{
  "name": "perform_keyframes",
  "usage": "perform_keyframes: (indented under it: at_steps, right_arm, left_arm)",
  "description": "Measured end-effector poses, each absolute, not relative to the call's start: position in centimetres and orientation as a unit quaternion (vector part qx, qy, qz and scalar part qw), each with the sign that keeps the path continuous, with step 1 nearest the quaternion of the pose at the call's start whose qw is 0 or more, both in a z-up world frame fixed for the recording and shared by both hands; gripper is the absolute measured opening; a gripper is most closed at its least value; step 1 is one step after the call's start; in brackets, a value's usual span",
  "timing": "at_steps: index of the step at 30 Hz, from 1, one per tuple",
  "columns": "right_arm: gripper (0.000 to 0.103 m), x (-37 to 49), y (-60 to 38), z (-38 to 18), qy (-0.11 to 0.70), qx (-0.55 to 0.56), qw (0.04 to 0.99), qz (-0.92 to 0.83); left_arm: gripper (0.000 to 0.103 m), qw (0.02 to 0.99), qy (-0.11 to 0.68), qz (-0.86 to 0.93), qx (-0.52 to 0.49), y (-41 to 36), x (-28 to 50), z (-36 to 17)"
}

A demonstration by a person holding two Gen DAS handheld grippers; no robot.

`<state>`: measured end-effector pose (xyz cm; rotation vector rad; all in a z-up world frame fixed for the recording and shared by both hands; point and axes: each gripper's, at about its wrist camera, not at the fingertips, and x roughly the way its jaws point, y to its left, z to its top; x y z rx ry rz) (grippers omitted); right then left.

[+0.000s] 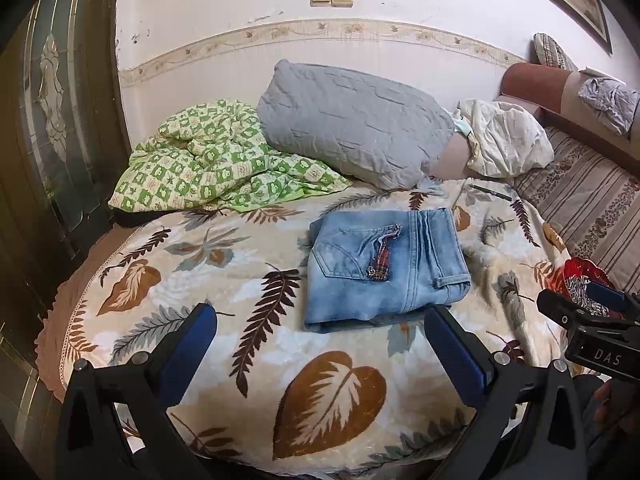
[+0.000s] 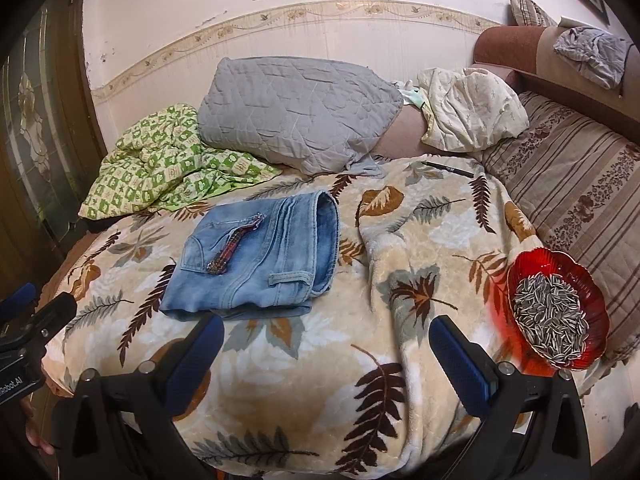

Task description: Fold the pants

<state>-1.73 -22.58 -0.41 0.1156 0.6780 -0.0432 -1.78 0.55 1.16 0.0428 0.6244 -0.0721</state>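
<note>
Light blue jeans (image 1: 384, 264) lie folded into a compact rectangle on the leaf-patterned blanket (image 1: 224, 280), back pocket and a red plaid tab facing up. They also show in the right wrist view (image 2: 260, 256). My left gripper (image 1: 320, 336) is open and empty, just short of the jeans' near edge. My right gripper (image 2: 326, 340) is open and empty, near the jeans' lower right corner above the blanket (image 2: 400, 240). The right gripper's body shows at the right edge of the left wrist view (image 1: 592, 320).
A grey quilted pillow (image 1: 352, 124) and a green checked cover (image 1: 208, 160) lie at the back by the wall. A red glass bowl of sunflower seeds (image 2: 556, 312) sits at the blanket's right edge. A pen (image 2: 448, 168) lies behind. A striped sofa (image 2: 580, 184) stands on the right.
</note>
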Motion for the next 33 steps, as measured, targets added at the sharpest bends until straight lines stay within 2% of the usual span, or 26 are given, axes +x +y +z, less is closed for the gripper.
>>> perform_keyframes:
  at_steps: [25,33]
  right_arm:
    - [0.103,-1.9,-22.7,-0.4,0.334,0.053,0.941,-0.027]
    - [0.103,-1.9,-22.7,-0.3,0.333,0.053,0.941,-0.028]
  left_arm:
    - [0.103,0.949,0.315,-0.018,0.013,1.1,-1.4,0.9]
    - [0.103,0.939,0.323,-0.092,-0.077,1.9,-1.3,0.9]
